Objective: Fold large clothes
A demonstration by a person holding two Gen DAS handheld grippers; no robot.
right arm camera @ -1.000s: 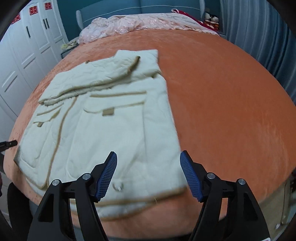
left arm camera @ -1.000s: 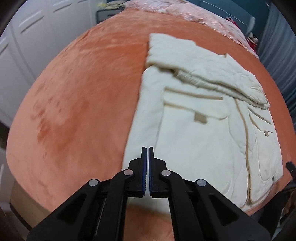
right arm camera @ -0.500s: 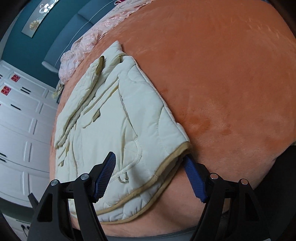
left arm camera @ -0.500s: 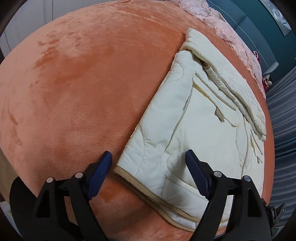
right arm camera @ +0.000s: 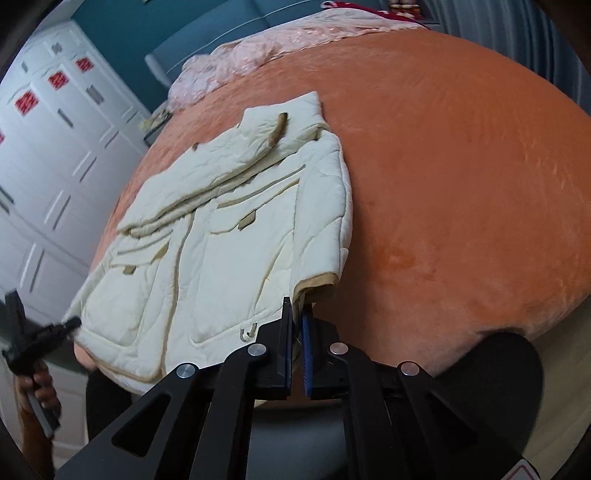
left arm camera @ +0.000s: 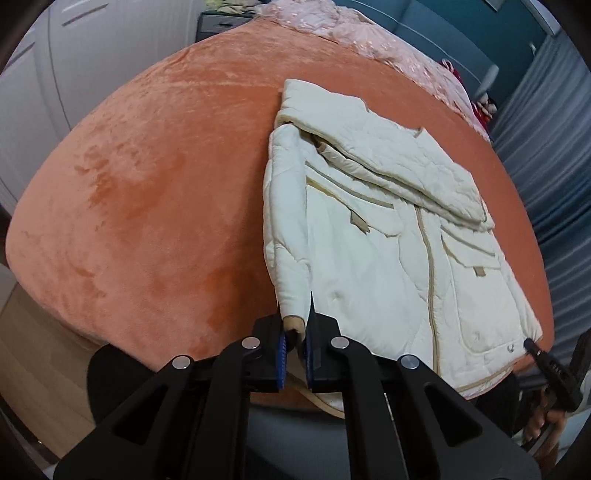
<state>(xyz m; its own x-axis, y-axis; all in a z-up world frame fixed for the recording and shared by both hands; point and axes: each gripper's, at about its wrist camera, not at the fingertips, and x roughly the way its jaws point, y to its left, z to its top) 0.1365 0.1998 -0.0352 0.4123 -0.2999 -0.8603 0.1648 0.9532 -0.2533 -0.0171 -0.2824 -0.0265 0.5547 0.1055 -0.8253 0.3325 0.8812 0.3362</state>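
Observation:
A cream quilted jacket with tan trim lies front up on the orange bed, one sleeve folded across its chest. In the left wrist view my left gripper is closing its jaws on the jacket's near left hem corner, and the pads press the tan edge. My right gripper is shut on the near right hem corner of the jacket, lifting it slightly off the bed. Each view shows the other gripper's tip at the jacket's far bottom corner.
A pink quilt is bunched at the head of the bed. White wardrobe doors stand along one side and blue-grey curtains along the other. A hand holds the left gripper's handle. Wooden floor shows beyond the bed's near edge.
Both grippers stood open around the jacket's bottom hem corners half a second ago. Now both have closed on those corners and drawn back and up a little.

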